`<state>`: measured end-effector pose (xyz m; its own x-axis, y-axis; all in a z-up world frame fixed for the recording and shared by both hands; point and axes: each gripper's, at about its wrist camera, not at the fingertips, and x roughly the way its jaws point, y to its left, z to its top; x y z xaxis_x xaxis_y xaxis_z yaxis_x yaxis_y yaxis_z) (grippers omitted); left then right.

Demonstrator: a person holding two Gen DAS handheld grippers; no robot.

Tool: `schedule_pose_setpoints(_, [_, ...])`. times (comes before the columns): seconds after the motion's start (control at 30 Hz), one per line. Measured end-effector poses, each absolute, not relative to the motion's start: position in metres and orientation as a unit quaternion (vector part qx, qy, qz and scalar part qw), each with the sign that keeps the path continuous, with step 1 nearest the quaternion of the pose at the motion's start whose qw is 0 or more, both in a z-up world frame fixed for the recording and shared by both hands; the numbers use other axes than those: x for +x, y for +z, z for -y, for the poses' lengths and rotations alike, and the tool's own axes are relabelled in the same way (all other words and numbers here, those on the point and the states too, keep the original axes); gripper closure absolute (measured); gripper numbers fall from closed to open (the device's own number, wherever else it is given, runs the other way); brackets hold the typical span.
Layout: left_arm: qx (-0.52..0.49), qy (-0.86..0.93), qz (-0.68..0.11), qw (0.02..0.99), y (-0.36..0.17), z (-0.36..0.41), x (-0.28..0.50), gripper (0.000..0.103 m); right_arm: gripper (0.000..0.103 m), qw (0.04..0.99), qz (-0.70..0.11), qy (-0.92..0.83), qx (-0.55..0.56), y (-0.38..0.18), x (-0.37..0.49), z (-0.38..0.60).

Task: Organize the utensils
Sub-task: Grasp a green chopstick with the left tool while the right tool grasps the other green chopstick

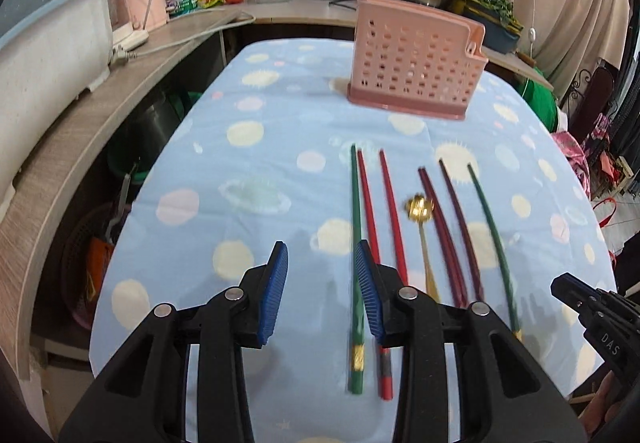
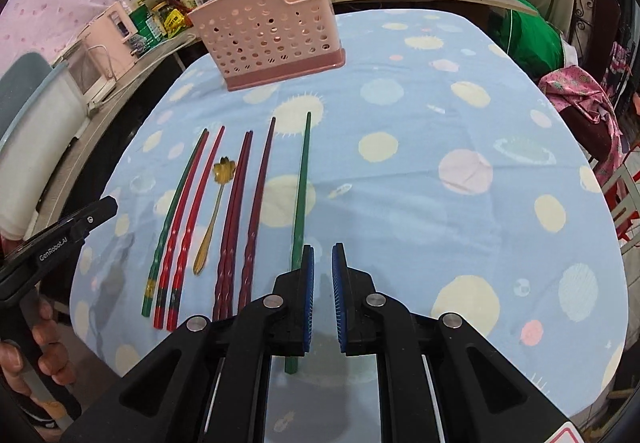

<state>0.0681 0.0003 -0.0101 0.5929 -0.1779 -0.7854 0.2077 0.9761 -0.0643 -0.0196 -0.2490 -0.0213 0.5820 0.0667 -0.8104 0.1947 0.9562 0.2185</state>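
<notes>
Progress: barely begun, by my reading; one chopstick seems to stand in the basket [image 1: 414, 69], upper centre.
Left: chopsticks [image 2: 236, 211] and spoon [image 2: 216, 203] lie on the table [image 2: 420, 171].
Left gripper [image 1: 322, 293]: fingers wide apart, empty.
Right gripper [image 2: 322, 297]: fingers narrowly parted, empty, beside the green chopstick [image 2: 301, 187].

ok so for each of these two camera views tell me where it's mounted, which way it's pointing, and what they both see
Left wrist: rides the left gripper, facing across the table at the pink holder; its blue pads are apart, above the leftmost green chopstick; the right gripper shows at the right edge.
Right wrist: rides the right gripper, same heading; pads narrowly apart beside the rightmost green chopstick; the left gripper and hand show at left.
Shared: holder, chopstick row, gold spoon, spotted tablecloth.
</notes>
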Motion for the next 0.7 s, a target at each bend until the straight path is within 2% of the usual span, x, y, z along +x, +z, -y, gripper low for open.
schedule_pose_setpoints(0.3, [0.014, -0.109, -0.465, 0.879, -0.034, -0.011, 0.048, 0.069, 0.092, 0.869, -0.479, -0.019, 0.125, -0.042, -0.034, 0.223])
schedule_pose_setpoints(0.37, [0.012, -0.109, -0.467, 0.877, -0.035, -0.013, 0.045, 0.068, 0.085, 0.868, -0.481, -0.017, 0.121, -0.044, -0.036, 0.219])
schedule_pose_setpoints(0.4, [0.013, -0.110, -0.467, 0.877, -0.036, -0.014, 0.043, 0.065, 0.078, 0.869, -0.479, -0.018, 0.120, -0.043, -0.036, 0.218])
schedule_pose_setpoints(0.43, [0.014, -0.111, -0.467, 0.877, -0.037, -0.013, 0.042, 0.063, 0.075, 0.871, -0.477, -0.020, 0.117, -0.043, -0.037, 0.217])
schedule_pose_setpoints(0.7, [0.019, -0.118, -0.467, 0.876, -0.038, -0.010, 0.032, 0.049, 0.075, 0.869, -0.479, -0.024, 0.117, -0.047, -0.040, 0.217])
